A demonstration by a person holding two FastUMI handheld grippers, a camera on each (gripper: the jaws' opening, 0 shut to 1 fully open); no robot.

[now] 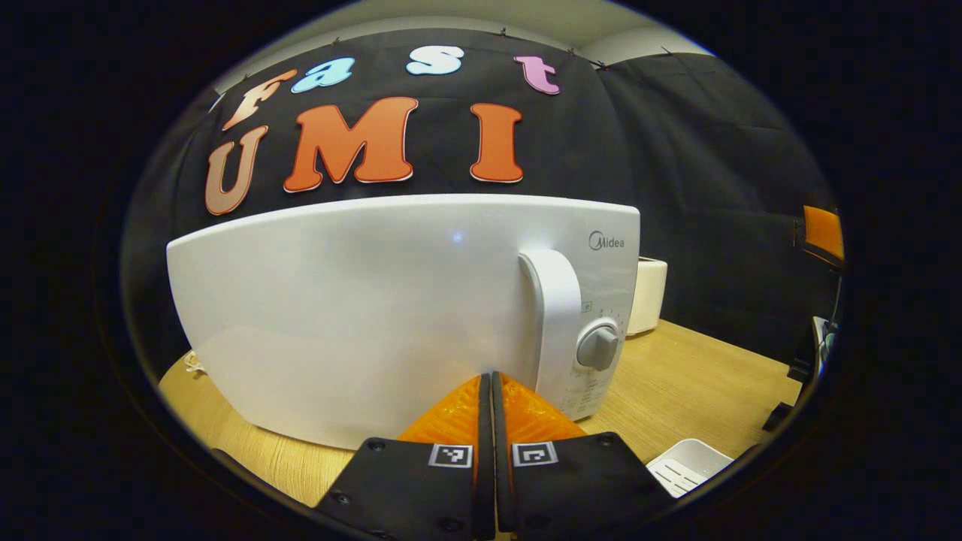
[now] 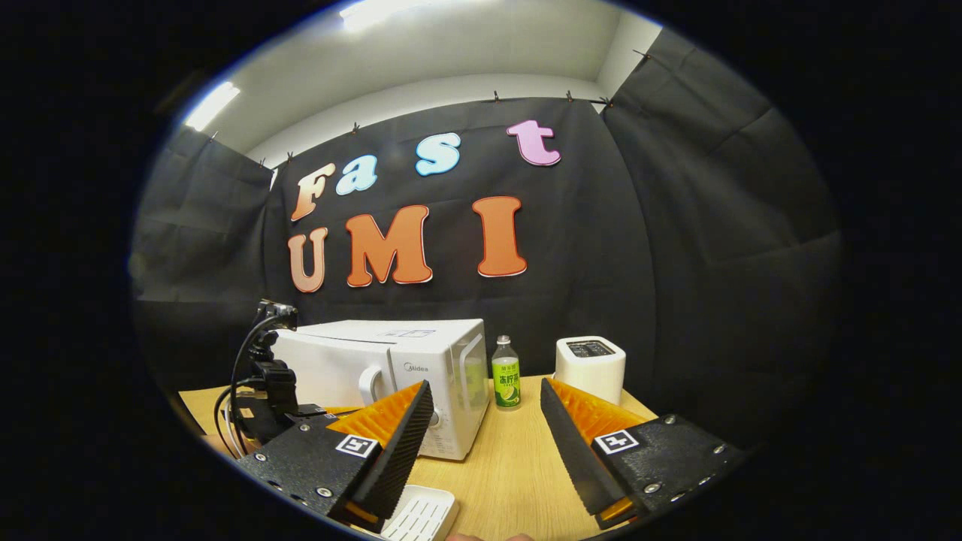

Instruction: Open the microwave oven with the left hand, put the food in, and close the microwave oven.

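The white microwave (image 1: 361,315) stands close ahead in the left gripper view with its door closed. Its upright handle (image 1: 555,323) sits just left of a grey knob (image 1: 599,347). My left gripper (image 1: 490,379) is shut with nothing between its fingers, and its tips are low in front of the door, slightly left of the handle. In the right gripper view the microwave (image 2: 391,368) stands farther off on the wooden table (image 2: 511,466). There the left gripper (image 2: 270,394) and its cables hang before the microwave's front. My right gripper (image 2: 485,389) is open and holds nothing.
A white slotted tray (image 2: 418,515) lies on the table near the right gripper, and it is seen as the tray (image 1: 688,464) right of the microwave. A green-labelled bottle (image 2: 506,373) and a white toaster (image 2: 590,366) stand behind, by the black cloth wall.
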